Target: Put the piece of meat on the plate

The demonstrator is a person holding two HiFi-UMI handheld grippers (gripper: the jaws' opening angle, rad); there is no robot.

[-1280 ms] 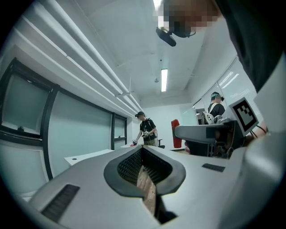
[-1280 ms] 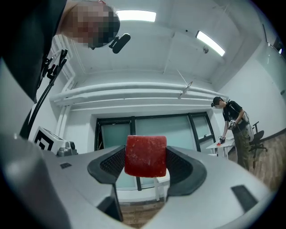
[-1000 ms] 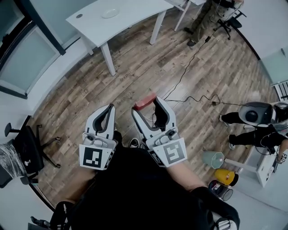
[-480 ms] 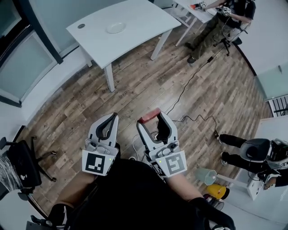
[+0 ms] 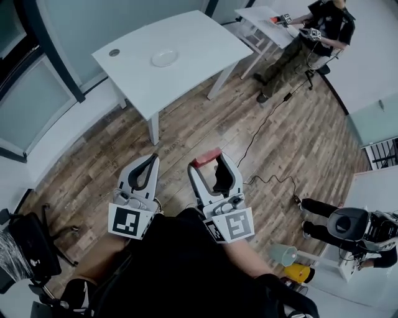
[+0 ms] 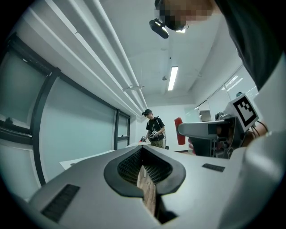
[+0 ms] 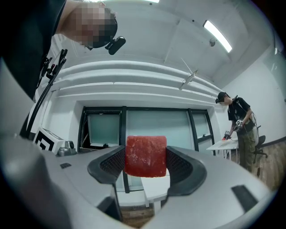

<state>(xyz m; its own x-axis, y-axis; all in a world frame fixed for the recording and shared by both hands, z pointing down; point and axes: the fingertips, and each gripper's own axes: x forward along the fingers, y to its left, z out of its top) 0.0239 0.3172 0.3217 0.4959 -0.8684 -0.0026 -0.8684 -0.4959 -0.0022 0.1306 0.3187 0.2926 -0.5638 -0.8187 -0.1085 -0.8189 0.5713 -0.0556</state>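
Note:
My right gripper [image 5: 209, 163] is shut on a red block of meat [image 5: 206, 157], held over the wooden floor in the head view. In the right gripper view the meat [image 7: 145, 156] sits clamped between the two dark pads, pointing at a window wall. A small white plate [image 5: 165, 58] lies on the white table [image 5: 205, 46] ahead of both grippers, well apart from them. My left gripper [image 5: 151, 161] is beside the right one, shut with nothing in it; in the left gripper view its jaw tips [image 6: 144, 151] meet.
A person [image 5: 309, 31] stands at a second table [image 5: 262, 17] at the back right. Another person [image 5: 348, 225] is low at the right. A black cable [image 5: 261, 124] runs across the floor. An office chair [image 5: 25, 251] stands at the left, a yellow container [image 5: 298, 272] at the lower right.
The white table and plate have come lower in the head view, nearer to the grippers. Both grippers keep their pose, and the meat stays in the right one.

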